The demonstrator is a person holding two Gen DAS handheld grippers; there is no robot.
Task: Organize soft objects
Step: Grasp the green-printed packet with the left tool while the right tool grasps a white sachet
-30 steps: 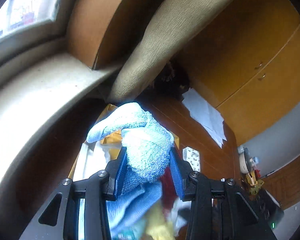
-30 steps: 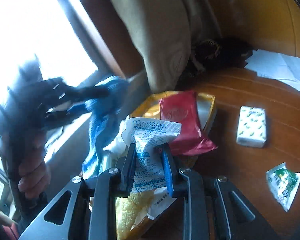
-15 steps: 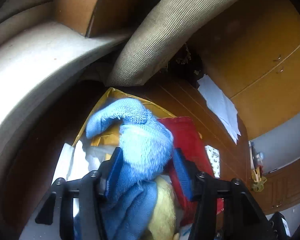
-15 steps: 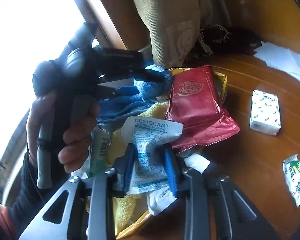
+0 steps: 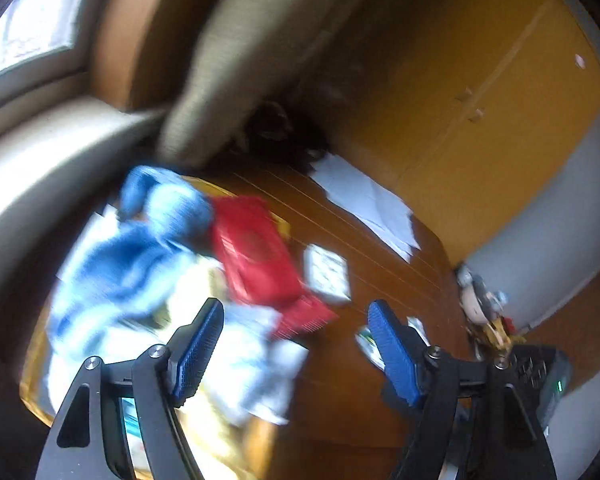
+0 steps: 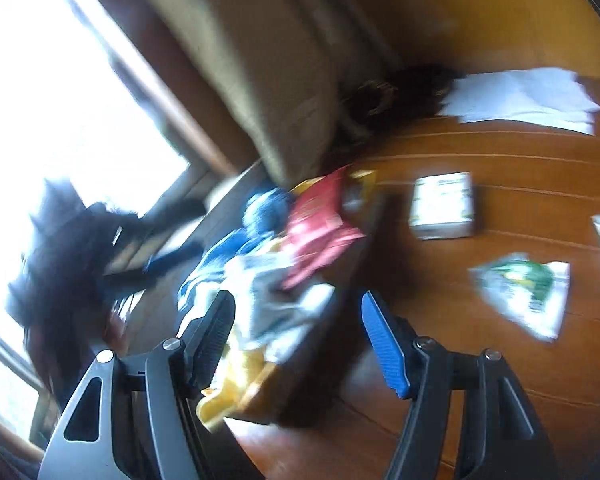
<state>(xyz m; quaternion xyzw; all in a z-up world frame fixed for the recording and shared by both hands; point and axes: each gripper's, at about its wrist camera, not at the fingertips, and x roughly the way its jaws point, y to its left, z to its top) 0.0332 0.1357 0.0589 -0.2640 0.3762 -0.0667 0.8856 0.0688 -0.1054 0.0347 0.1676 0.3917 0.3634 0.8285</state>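
Left wrist view is pretty blurry, but the left gripper (image 5: 294, 340) has its jaws spread wide with nothing between them; they've just been opening. The blue cloth (image 5: 156, 232) is lying loose on the heap of soft stuff, touching the red packet (image 5: 256, 248) on its right. The whole heap sits in a yellow tray (image 5: 30, 364) on the wooden table (image 5: 364, 392), near the beige curtain (image 5: 236, 60).

Right wrist view shows the same deal: the right gripper (image 6: 296, 320) is wide too, jaws just been opening, pads pressing on nothing. The white desiccant sachet (image 6: 272, 300) lies on the pile just ahead of the left pad; I can't tell whether it touches the pad. A yellow cloth (image 6: 236, 380) pokes out below it. Off to the right, well apart from the pile, there's a small white box (image 6: 442, 206), a green-and-white sachet (image 6: 524, 292), and some white papers (image 6: 520, 96) further back.
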